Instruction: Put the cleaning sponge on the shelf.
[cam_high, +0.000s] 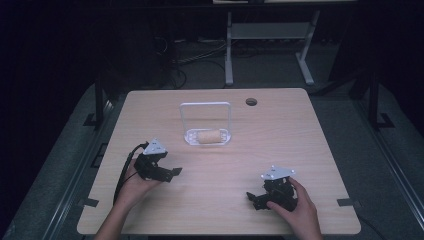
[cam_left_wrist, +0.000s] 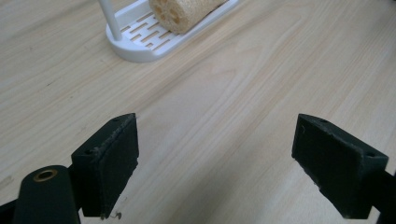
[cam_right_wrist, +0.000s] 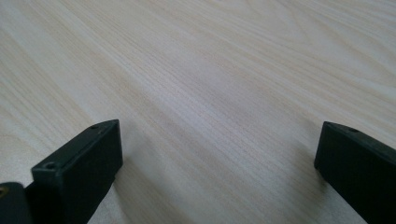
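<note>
left gripper: jaws spread, empty, near white rack | right gripper: jaws spread, empty, farther from rack | loofah piece: lying in rack | wooden table

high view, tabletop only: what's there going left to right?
left gripper → white rack holding the loofah piece → round hole in the table → right gripper. Both grippers are open and hold nothing.
</note>
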